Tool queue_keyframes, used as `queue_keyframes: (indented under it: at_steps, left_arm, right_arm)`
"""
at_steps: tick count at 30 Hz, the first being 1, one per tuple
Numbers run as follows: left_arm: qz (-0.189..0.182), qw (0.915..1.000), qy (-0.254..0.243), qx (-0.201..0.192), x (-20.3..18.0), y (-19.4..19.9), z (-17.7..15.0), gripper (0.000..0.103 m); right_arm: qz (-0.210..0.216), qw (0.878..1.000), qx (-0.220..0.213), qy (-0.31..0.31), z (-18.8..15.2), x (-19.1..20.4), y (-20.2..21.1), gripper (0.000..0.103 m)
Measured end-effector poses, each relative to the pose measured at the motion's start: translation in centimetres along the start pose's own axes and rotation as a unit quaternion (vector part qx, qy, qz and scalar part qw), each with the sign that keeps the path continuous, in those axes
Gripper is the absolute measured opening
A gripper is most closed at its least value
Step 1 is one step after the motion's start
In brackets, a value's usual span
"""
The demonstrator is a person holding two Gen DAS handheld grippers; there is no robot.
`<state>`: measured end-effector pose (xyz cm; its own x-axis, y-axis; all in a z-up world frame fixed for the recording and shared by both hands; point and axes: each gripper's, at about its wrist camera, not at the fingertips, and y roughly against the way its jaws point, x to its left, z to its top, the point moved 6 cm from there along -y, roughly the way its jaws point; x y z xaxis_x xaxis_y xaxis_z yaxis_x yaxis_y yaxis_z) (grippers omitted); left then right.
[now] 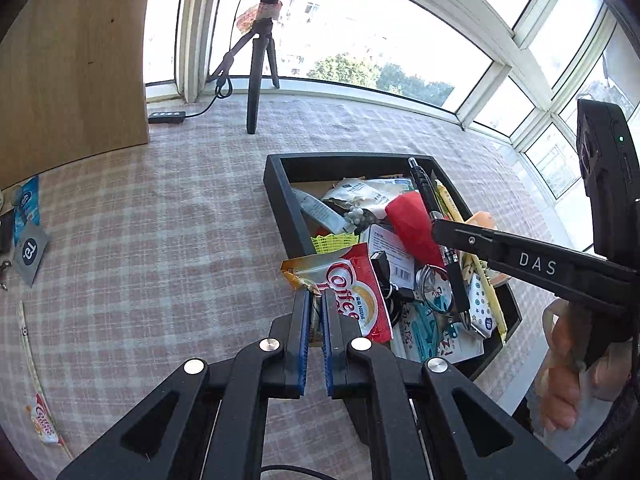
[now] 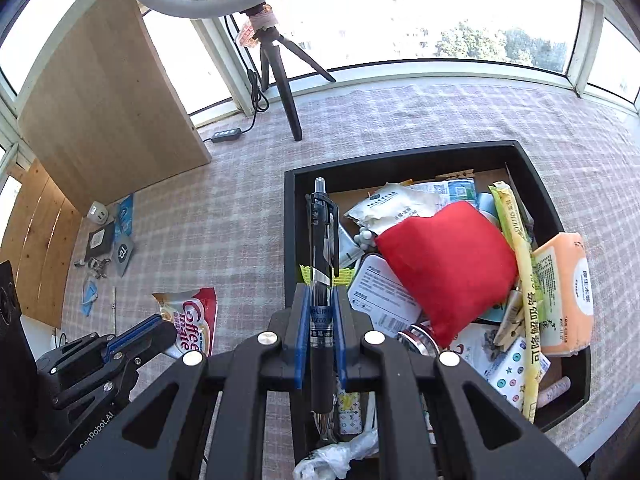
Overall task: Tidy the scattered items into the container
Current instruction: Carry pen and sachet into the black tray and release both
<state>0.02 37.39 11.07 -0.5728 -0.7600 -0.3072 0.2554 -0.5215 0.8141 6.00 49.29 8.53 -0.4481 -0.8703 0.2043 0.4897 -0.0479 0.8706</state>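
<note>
black pen [image 2: 322, 280] clamped, over black tray [image 2: 536, 184]

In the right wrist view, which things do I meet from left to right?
left claw → Coffee-mate sachet → black pen → red pouch → yellow straw packet → orange tissue pack

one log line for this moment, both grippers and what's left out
left gripper: shut on Coffee-mate sachet | right gripper: shut on black pen | black tray: crowded | left out: packets

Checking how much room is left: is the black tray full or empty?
Nearly full. The black tray is heaped with a red pouch, packets and an orange tissue pack leaning over its rim.
</note>
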Motion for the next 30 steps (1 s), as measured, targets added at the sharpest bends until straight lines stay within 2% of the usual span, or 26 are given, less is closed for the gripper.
queue_keyframes:
  at_steps: [5, 9, 10, 11, 12, 13, 14, 15, 21, 30]
  left_arm:
    - [-0.022, 0.9987, -0.042, 0.022, -4.8, -1.5, -1.3, 0.005]
    - [-0.044, 0.996, -0.07, 0.035, -7.7, -2.0, -2.1, 0.006]
    - [-0.049, 0.9949, -0.078, 0.041, -8.3, -2.2, -2.3, 0.007]
    - [-0.049, 0.9943, -0.082, 0.048, -8.8, -2.4, -2.5, 0.016]
    - [-0.048, 0.9944, -0.081, 0.047, -8.9, -2.4, -2.6, 0.021]
    - [-0.045, 0.9949, -0.08, 0.042, -9.0, -2.3, -2.6, 0.024]
    - [-0.04, 0.995, -0.082, 0.041, -9.0, -2.3, -2.6, 0.023]
    - [-0.038, 0.9947, -0.085, 0.043, -9.0, -2.3, -2.7, 0.023]
    - [-0.019, 0.9968, -0.07, 0.034, -7.0, -1.4, -2.4, 0.023]
    - [0.024, 0.9996, -0.008, 0.015, -0.1, 0.8, -1.6, 0.023]
  right_arm:
    - [-0.025, 0.999, -0.011, -0.042, -1.2, -5.4, 1.9, 0.011]
    - [-0.044, 0.997, -0.016, -0.063, -2.1, -8.2, 3.0, 0.012]
    - [-0.05, 0.996, -0.021, -0.067, -2.2, -8.8, 3.3, 0.012]
    - [-0.056, 0.995, -0.03, -0.071, -2.2, -9.2, 3.6, 0.013]
    - [-0.059, 0.995, -0.034, -0.075, -2.2, -9.6, 3.9, 0.027]
    - [-0.061, 0.994, -0.033, -0.08, -2.3, -9.9, 4.1, 0.036]
    - [-0.059, 0.994, -0.042, -0.086, -2.2, -10.1, 4.5, 0.045]
    - [-0.059, 0.993, -0.054, -0.088, -2.2, -10.2, 5.0, 0.045]
    - [-0.063, 0.993, -0.061, -0.076, -1.8, -9.5, 5.8, 0.045]
    - [-0.048, 0.996, -0.053, -0.045, -1.0, -5.8, 4.2, 0.045]
